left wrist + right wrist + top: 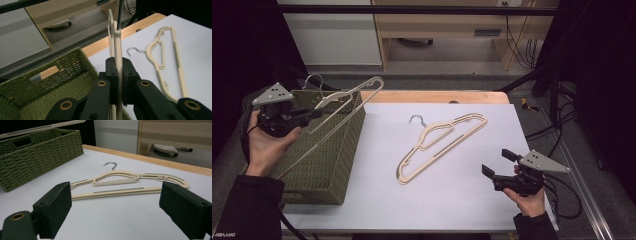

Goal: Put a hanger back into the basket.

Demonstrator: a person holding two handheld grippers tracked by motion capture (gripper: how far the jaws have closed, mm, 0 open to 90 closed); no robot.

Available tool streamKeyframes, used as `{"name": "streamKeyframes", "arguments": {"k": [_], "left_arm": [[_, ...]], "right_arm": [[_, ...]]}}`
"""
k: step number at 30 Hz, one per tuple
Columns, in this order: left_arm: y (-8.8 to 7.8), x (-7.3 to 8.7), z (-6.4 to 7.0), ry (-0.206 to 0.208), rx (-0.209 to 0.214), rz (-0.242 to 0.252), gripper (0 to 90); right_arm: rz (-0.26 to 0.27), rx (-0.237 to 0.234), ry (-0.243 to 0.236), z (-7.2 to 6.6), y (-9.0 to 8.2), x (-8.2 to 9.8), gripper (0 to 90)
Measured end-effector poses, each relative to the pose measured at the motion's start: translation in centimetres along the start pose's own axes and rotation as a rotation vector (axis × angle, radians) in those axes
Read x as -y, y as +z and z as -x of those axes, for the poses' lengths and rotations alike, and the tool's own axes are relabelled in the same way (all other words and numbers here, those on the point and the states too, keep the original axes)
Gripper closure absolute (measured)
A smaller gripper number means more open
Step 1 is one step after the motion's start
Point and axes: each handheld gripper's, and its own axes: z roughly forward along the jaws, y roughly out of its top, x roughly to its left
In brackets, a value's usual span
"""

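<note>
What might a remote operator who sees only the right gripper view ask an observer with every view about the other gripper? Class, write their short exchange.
Operator: I see one flat hanger ahead. What is the left gripper doing?
Observer: It is shut on a second cream hanger.
Operator: Where is that hanger?
Observer: It slants in the air above the green basket, its metal hook at the far end.

Wooden table point(437, 96), white sheet point(452, 190), green woven basket point(324, 165), 1 cream hanger point(439, 145)
</note>
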Motion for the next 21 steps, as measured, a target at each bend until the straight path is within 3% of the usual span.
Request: {"name": "streamKeyframes", "arguments": {"k": [1,2,3,9,15,21], "left_arm": [[0.0,0.6,-1.0,-0.001,-0.001,0.001,85.6],[0.0,0.6,-1.0,-0.001,-0.001,0.001,85.6],[-0.1,1.1,-2.0,-0.003,-0.011,-0.002,85.6],[-0.3,2.7,-4.3,-0.036,-0.039,-0.012,85.6],[-0.5,4.1,-5.6,-0.059,-0.056,-0.016,85.6],[-0.5,5.3,-6.5,-0.037,-0.09,-0.039,85.6]], "right_arm": [[0.0,0.001,-0.001,0.0,0.0,0.0,11.3],[0.002,0.002,-0.002,0.0,0.0,0.0,11.3],[0.003,0.002,0.0,0.0,0.0,0.0,11.2],[0.006,0.007,0.001,0.2,-0.1,0.0,11.2],[0.001,0.007,-0.001,0.1,0.0,0.0,11.1],[0.003,0.011,-0.001,0.2,-0.1,0.0,11.0]]}}
